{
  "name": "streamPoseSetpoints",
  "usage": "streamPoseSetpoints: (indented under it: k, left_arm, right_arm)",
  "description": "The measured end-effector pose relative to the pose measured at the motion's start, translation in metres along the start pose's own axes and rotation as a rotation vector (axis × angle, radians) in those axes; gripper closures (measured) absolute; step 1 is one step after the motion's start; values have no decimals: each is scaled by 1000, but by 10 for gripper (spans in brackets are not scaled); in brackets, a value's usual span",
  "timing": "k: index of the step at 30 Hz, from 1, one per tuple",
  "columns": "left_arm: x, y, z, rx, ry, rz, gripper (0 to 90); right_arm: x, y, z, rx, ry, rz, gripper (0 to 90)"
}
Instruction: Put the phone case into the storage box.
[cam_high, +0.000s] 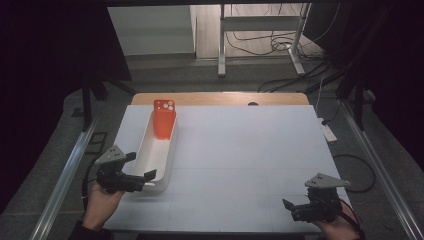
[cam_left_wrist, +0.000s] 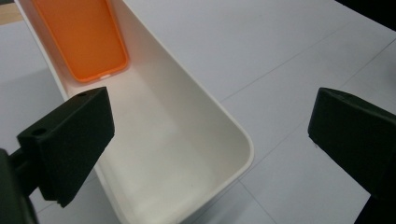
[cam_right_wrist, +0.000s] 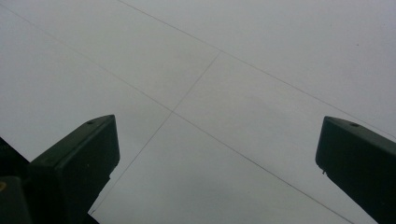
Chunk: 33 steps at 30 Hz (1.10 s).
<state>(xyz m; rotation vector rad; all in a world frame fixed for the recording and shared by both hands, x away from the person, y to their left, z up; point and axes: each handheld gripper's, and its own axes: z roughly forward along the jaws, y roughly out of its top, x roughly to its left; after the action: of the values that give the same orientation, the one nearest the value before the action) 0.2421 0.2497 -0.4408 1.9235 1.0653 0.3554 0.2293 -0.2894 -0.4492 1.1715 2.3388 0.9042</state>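
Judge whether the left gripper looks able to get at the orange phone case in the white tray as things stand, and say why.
Probably yes. The left gripper is open at the near end of the white tray, and the orange phone case leans at the far end. The tray is open-topped and bare between them, so nothing appears to block the way.

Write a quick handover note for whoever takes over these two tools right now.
Left tool: open, holding nothing, jaws straddling the near end of the white tray.
Right tool: open, holding nothing, over the bare white table at the near right.
Orange phone case: leaning in the tray's far end.
Done: case sits in the tray.
Left: probably gripping the tray's near end; nothing is grasped yet.
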Motion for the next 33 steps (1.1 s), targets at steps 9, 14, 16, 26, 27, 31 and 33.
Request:
streamPoseSetpoints:
  k: [9, 14, 16, 26, 27, 31, 33]
  left_arm:
    - [-4, -8, -8, 7, 17, 5, 12]
    - [-5, -13, -13, 5, 27, 1, 12]
    - [-5, -15, -14, 7, 33, 1, 12]
    - [-6, -29, -22, 22, 46, -12, 12]
    - [-6, -29, -22, 22, 46, -12, 12]
    - [-5, -33, -24, 26, 55, -19, 12]
    - [-5, -36, -26, 32, 57, -25, 12]
  right_arm:
    - [0, 0, 0, 2, -1, 2, 0]
    - [0, 0, 0, 4, -4, 1, 0]
    - [0, 0, 0, 4, -4, 1, 0]
    - [0, 0, 0, 5, -6, 2, 0]
    - [0, 0, 0, 5, -6, 2, 0]
    - [0, 0, 0, 5, -6, 2, 0]
    - [0, 0, 0, 5, -6, 2, 0]
